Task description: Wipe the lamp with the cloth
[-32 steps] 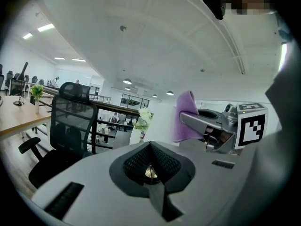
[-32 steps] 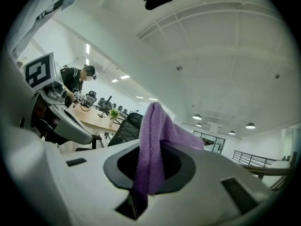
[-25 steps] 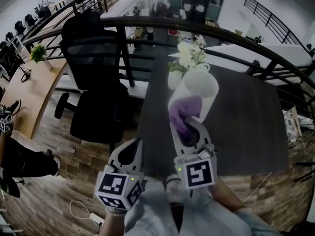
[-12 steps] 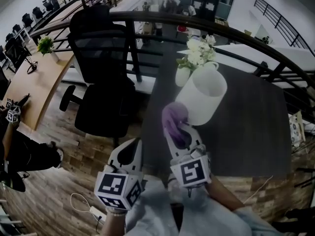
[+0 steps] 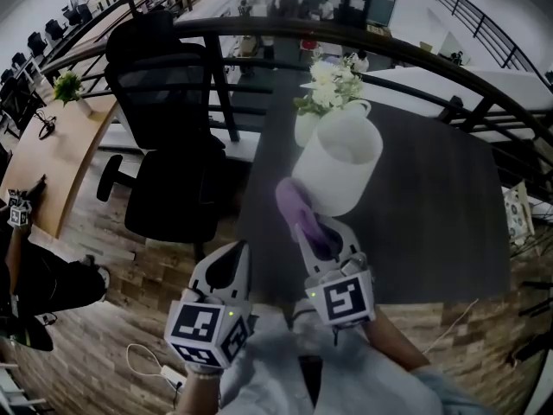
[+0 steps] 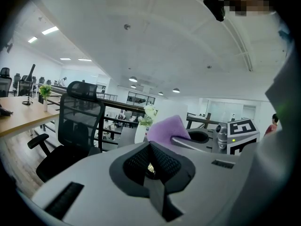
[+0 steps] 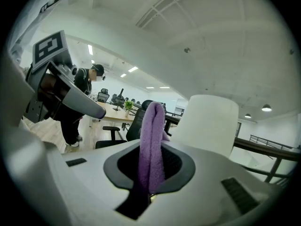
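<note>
While right gripper point(image 5: 315, 232) clamps folded purple cloth point(image 5: 291, 199) beside white drum-shaded lamp point(image 5: 339, 164), left gripper point(image 5: 226, 271) jaws together, empty.

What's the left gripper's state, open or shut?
Shut and empty: the left gripper shows its fingers closed together in its own view, nothing between them.

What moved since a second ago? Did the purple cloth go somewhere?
The right hand-held gripper, still shut on the purple cloth, slid the cloth leftward across the white lamp, from its front to its lower left edge. The left hand-held gripper stayed low and shut, holding nothing. The lamp and flowers stayed put on the table.
</note>
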